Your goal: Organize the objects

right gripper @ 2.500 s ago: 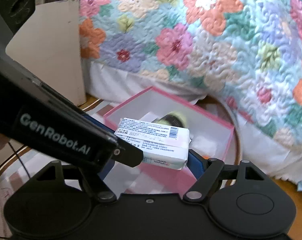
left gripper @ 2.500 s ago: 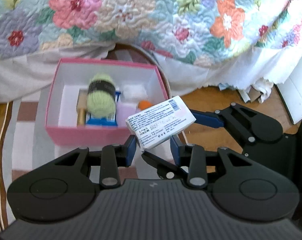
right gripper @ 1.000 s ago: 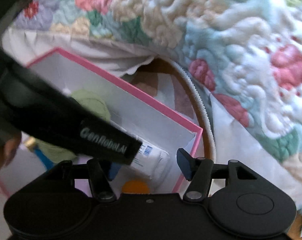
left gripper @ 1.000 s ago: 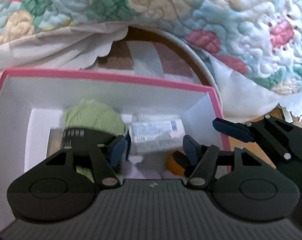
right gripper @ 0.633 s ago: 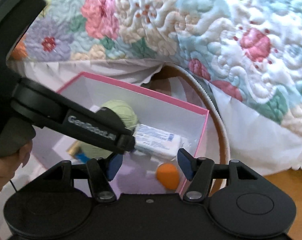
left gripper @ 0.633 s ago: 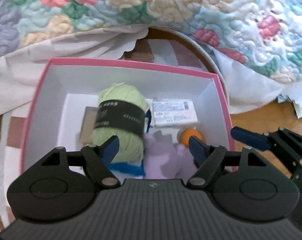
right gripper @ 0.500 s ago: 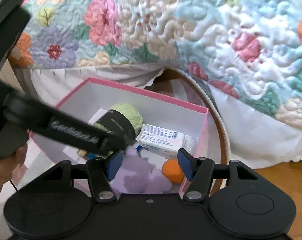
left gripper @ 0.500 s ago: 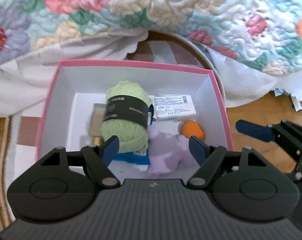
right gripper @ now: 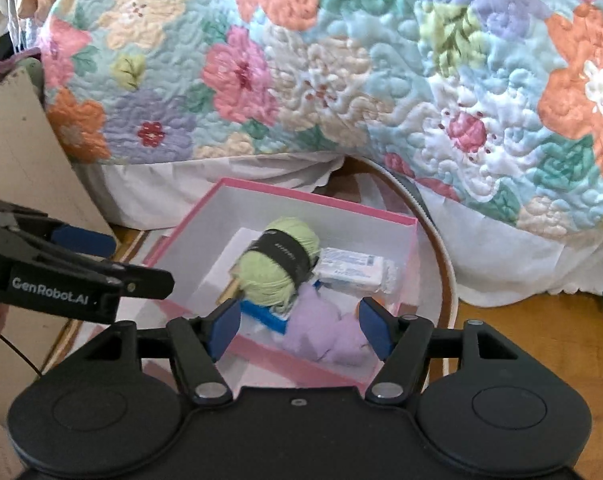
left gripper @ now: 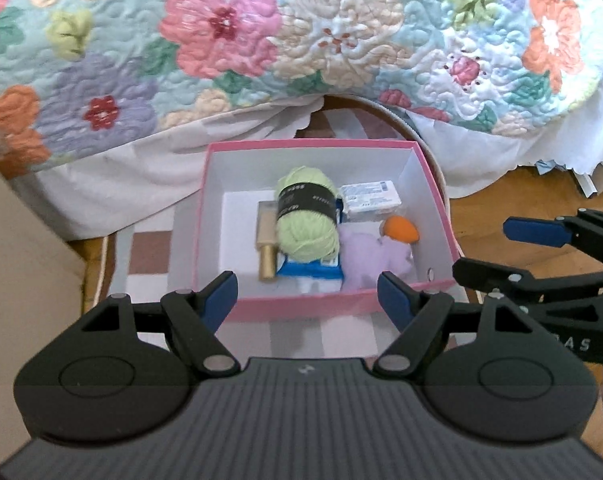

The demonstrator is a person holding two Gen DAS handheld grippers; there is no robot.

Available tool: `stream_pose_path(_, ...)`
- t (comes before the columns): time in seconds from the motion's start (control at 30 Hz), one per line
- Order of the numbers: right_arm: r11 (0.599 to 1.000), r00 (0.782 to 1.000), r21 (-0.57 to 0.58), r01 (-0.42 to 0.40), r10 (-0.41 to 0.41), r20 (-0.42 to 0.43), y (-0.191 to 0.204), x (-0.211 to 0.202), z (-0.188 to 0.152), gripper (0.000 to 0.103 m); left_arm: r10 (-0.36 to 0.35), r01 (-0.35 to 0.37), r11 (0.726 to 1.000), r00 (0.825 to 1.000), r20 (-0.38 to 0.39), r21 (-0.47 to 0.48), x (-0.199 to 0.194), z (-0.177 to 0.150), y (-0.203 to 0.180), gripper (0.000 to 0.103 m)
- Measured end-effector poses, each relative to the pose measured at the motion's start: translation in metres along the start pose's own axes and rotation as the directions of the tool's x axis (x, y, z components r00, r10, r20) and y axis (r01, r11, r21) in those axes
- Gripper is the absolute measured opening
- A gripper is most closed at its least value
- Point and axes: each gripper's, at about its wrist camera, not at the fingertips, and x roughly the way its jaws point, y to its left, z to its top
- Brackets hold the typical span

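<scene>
While both grippers are hovering short of the pink box [left gripper: 321,306], the left gripper [left gripper: 307,294] and right gripper [right gripper: 297,322] are each holding their jaws spread and gripping nothing. Inside, the yarn [left gripper: 307,220] is lying in the middle, the white packet [left gripper: 369,199] is sitting by the far right wall, and the purple toy [left gripper: 375,258] is filling the near right corner. Bare floor is showing along the box's left wall. A quilt [left gripper: 301,40] is hanging just behind the far rim.
</scene>
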Motion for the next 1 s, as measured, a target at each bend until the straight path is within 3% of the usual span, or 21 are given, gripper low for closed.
stream_pose_path(0.23, 1.0, 1.0, 0.01, 0.003, -0.003, -0.003, 0.022, -0.031, -0.014, 0.072, 0.022, -0.022, 0.999, 1.0, 0.012, -0.027, -0.043, -0.026, 0.006, 0.076)
stream_pose_path(0.37, 0.999, 0.999, 0.021, -0.026, 0.026, 0.022, 0.029, -0.051, -0.022, 0.078, 0.021, -0.02, 0.999, 0.999, 0.029, -0.034, -0.064, -0.04, -0.001, 0.078)
stream_pose_path(0.5, 1.0, 0.999, 0.003, 0.017, -0.017, 0.033, 0.039, -0.066, -0.031, 0.078, 0.05, -0.049, 0.998, 0.998, 0.031, -0.033, -0.079, -0.053, -0.008, 0.078)
stream_pose_path(1.0, 0.997, 0.998, 0.041, 0.059, -0.058, -0.012, 0.049, -0.092, -0.061, 0.093, 0.047, -0.047, 0.997, 0.999, 0.008, -0.064, -0.095, -0.085, -0.008, 0.083)
